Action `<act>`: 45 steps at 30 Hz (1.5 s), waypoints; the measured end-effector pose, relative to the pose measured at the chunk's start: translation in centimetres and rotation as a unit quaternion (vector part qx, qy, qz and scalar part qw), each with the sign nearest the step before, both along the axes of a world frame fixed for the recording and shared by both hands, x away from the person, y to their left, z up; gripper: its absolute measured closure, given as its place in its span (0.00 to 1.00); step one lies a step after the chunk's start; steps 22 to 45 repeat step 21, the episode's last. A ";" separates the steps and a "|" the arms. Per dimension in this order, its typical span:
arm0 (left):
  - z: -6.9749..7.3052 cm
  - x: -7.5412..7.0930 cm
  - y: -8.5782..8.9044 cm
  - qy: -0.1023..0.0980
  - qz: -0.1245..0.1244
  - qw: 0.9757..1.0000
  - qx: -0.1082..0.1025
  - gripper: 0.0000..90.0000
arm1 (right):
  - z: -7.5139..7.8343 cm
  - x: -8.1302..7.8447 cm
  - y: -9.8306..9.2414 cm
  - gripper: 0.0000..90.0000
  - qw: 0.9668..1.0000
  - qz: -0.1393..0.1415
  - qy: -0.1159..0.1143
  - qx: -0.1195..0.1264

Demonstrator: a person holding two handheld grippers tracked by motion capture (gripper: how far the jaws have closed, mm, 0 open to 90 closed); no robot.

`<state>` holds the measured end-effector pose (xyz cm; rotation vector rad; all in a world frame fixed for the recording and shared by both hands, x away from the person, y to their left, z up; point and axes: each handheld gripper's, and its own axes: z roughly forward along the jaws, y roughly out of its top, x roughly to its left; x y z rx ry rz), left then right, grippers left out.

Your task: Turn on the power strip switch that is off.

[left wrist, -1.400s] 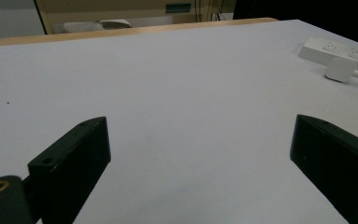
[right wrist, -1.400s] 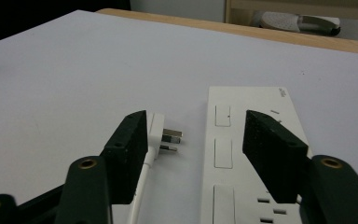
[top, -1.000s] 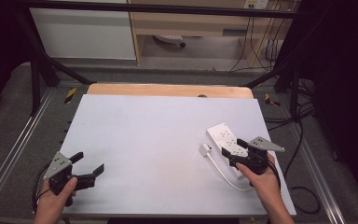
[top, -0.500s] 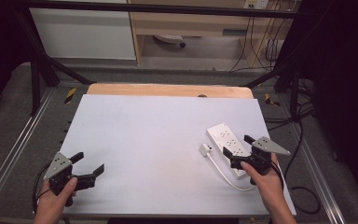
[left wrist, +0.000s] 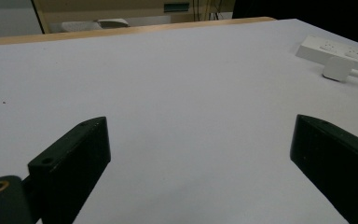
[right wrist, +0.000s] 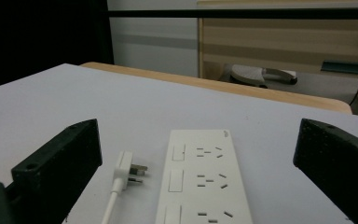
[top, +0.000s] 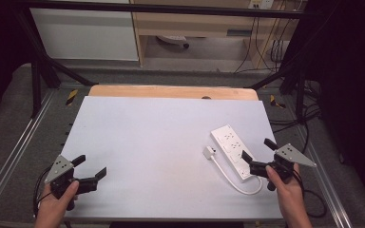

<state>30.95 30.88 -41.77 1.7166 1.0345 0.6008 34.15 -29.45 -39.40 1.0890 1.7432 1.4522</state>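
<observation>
A white power strip [top: 231, 149] lies flat on the right side of the white table top [top: 161, 137]. Its white plug [top: 209, 152] rests just left of it, and the cable [top: 235, 184] loops round the near end. My right gripper [top: 258, 149] hovers at the strip's near right end. Its jaws have just been opening and now stand wide apart, touching nothing. In the right gripper view the power strip [right wrist: 203, 182] and the plug [right wrist: 123, 170] lie ahead, framed by the right gripper [right wrist: 198, 126]. My left gripper [top: 89, 167] is open at the near left corner, holding nothing.
In the left gripper view, bare table stretches ahead of the left gripper [left wrist: 200, 126], with the power strip [left wrist: 335, 49] far right. A wooden strip [top: 171, 91] borders the table's far edge. Metal rails [top: 24, 142] run along both sides, and black cables [top: 309, 123] hang off the right.
My right gripper has drawn back from over the strip's near end toward the table's right edge, with its jaws wider apart. The strip and the left gripper have stayed put.
</observation>
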 end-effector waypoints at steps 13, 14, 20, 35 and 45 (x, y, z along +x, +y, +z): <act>0.0 0.0 -0.1 0.001 -0.004 1.000 -0.002 0.05 | -2.8 -0.2 -2.1 0.03 1.000 -0.022 0.008 -0.016; 0.0 0.0 -0.1 0.001 -0.005 1.000 -0.001 0.05 | -3.1 -0.1 -2.3 0.03 0.999 -0.022 0.010 -0.021; 0.0 0.0 -0.2 0.000 -0.006 1.000 0.000 0.05 | -4.1 0.2 -2.7 0.04 0.999 -0.025 0.032 -0.016; 0.0 0.0 -0.2 -0.001 -0.005 1.000 0.004 0.05 | -4.1 0.2 -2.7 0.04 0.999 -0.025 0.034 -0.015; 0.0 0.0 -0.2 -0.001 -0.005 1.000 0.004 0.05 | -4.1 0.2 -2.7 0.04 0.999 -0.025 0.034 -0.015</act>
